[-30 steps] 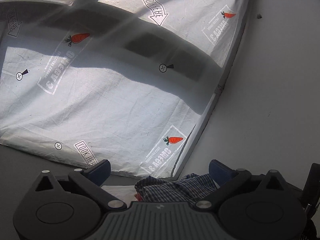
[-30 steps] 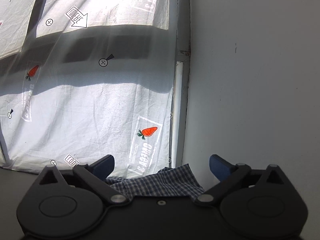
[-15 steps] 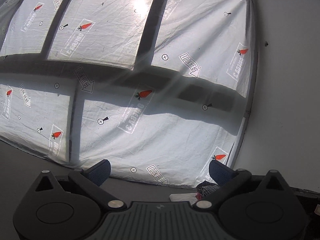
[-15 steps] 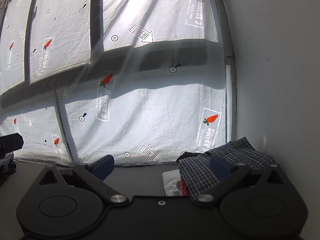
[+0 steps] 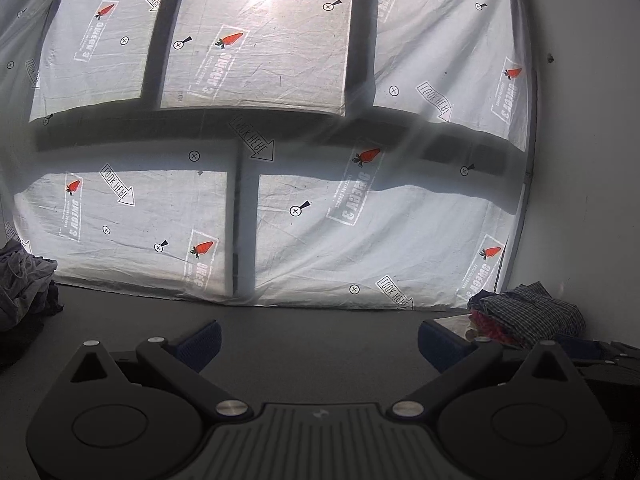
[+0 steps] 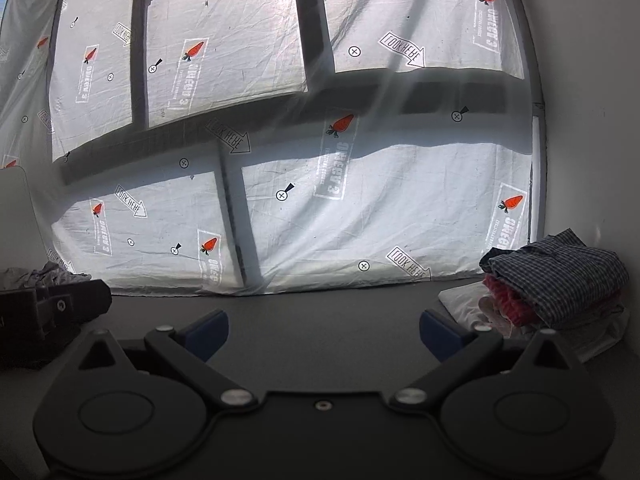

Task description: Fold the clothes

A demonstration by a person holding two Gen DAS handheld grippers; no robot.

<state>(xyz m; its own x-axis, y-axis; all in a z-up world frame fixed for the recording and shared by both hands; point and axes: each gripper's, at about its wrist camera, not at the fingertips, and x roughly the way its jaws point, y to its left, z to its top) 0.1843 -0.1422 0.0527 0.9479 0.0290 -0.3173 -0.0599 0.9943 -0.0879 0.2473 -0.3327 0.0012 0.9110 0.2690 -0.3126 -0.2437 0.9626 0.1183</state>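
A folded blue checked shirt (image 6: 560,276) tops a stack of folded clothes at the table's far right, over a red garment (image 6: 506,300) and white pieces. The same checked shirt (image 5: 532,314) shows at the right of the left wrist view. A loose heap of grey unfolded clothes (image 5: 24,284) lies at the far left; in the right wrist view the heap (image 6: 48,274) sits behind the other gripper's body. My left gripper (image 5: 318,340) is open over bare dark table with nothing between its fingers. My right gripper (image 6: 324,334) is open too, left of the stack and apart from it.
A white printed sheet (image 5: 320,200) with carrots and arrows covers the window behind the dark table (image 6: 320,312). A white wall (image 6: 592,120) closes the right side. The other gripper's dark body (image 6: 52,308) sits at the left in the right wrist view.
Both grippers have drawn back from the checked shirt and away from the wall corner. The shirt now rests on the stack at the right. More table and window show.
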